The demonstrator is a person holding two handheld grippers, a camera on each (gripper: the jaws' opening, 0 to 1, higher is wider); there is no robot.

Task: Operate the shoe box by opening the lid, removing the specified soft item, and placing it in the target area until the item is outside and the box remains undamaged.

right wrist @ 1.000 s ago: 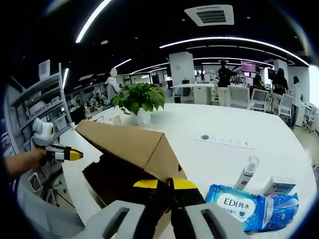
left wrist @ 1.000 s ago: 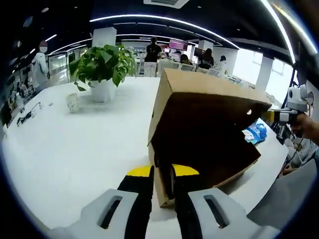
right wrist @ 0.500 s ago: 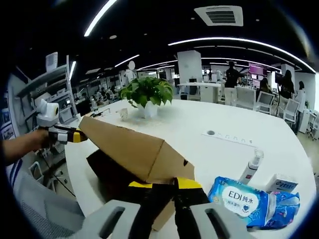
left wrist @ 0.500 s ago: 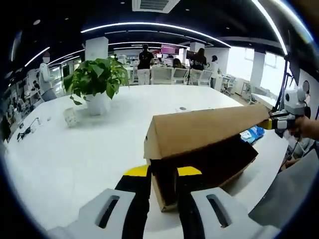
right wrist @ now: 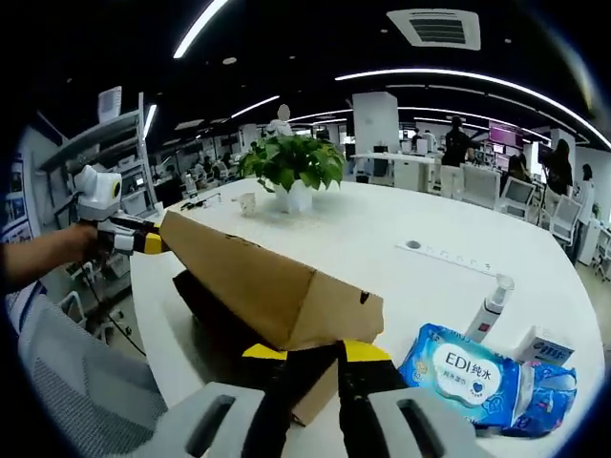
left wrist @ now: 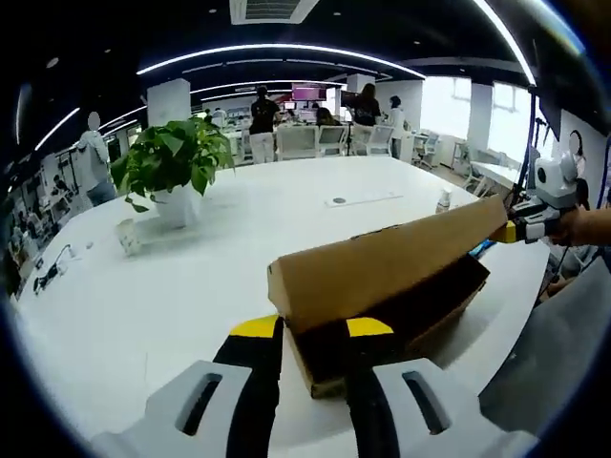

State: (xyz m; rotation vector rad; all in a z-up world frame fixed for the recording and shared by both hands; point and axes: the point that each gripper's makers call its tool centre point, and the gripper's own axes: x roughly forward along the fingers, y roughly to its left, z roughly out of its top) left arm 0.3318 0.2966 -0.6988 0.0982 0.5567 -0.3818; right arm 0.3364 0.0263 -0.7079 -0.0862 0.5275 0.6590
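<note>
A brown cardboard shoe box lies on the white table [left wrist: 191, 277]. Its lid [left wrist: 382, 262] is almost down over the dark base [left wrist: 425, 310], and what is inside is hidden. My left gripper [left wrist: 315, 329] clasps the box's near end corner, which fills the gap between its jaws. At the far end, my right gripper [left wrist: 520, 229] holds the lid's tip. In the right gripper view, the lid [right wrist: 258, 281] slopes over the base [right wrist: 215, 305]. There my right gripper [right wrist: 315, 351] is shut on the lid's end flap, and my left gripper [right wrist: 143, 241] meets the far end.
A blue tissue pack [right wrist: 468, 372], a spray bottle [right wrist: 489, 307] and a small white carton [right wrist: 539, 345] lie beside the box. A potted plant [left wrist: 172, 167] and a small cup [left wrist: 124, 236] stand further back. The table edge runs close under the box. People stand in the background.
The lid has swung down from steeply raised to nearly flat over the base, following my right gripper. The gap between my left jaws looks a little wider.
</note>
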